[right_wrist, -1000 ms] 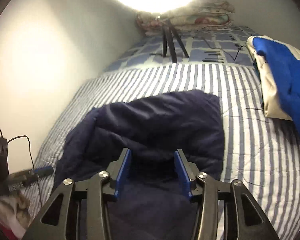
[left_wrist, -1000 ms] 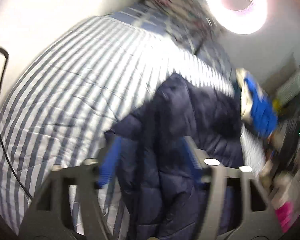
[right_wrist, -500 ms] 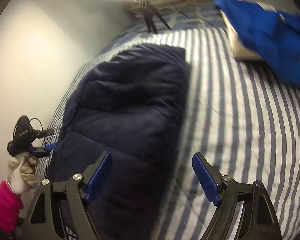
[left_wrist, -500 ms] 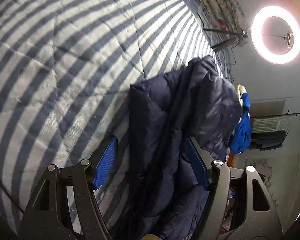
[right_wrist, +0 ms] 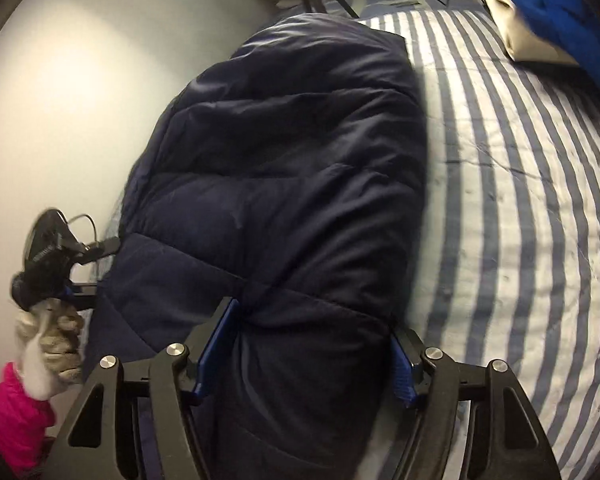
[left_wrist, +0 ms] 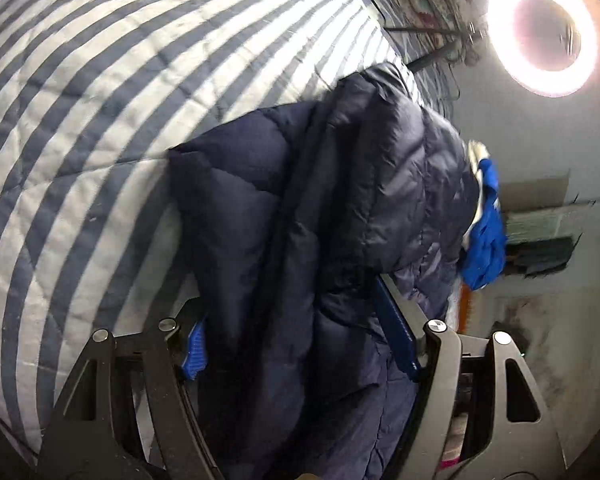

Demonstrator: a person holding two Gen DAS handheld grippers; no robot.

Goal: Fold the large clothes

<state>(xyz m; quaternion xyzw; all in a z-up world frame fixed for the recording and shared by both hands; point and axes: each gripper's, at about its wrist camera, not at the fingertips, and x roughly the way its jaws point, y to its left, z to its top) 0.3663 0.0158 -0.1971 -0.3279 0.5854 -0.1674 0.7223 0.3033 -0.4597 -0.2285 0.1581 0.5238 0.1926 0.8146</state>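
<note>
Right wrist view: the navy quilted puffer jacket [right_wrist: 284,184] lies bundled lengthwise on the blue-and-white striped bed quilt [right_wrist: 520,208], its near end bunched between the fingers of the right gripper [right_wrist: 304,360]. The jaws stand wide but filled with padding, so they appear to be grasping the jacket; half a second ago they were spread further, with the fabric only partly between them, and one second ago the jacket lay flatter and more spread out. In the left wrist view the left gripper [left_wrist: 300,340] likewise has a thick fold of the same jacket [left_wrist: 320,200] between its blue pads [left_wrist: 194,346], the jaws closed as far as the bulk allows. Compared with half a second ago, the fabric now sits deeper in this gripper. Judgement: both ends are secured and a fold is under way; the padding is springy and may slip or reopen on release. At left, the gloved hand [right_wrist: 52,336] with a pink sleeve holds the other device. A blue-and-cream garment [right_wrist: 548,12] lies well apart at the head of the bed, and a lit ring light [left_wrist: 544,36] stands beyond.
</note>
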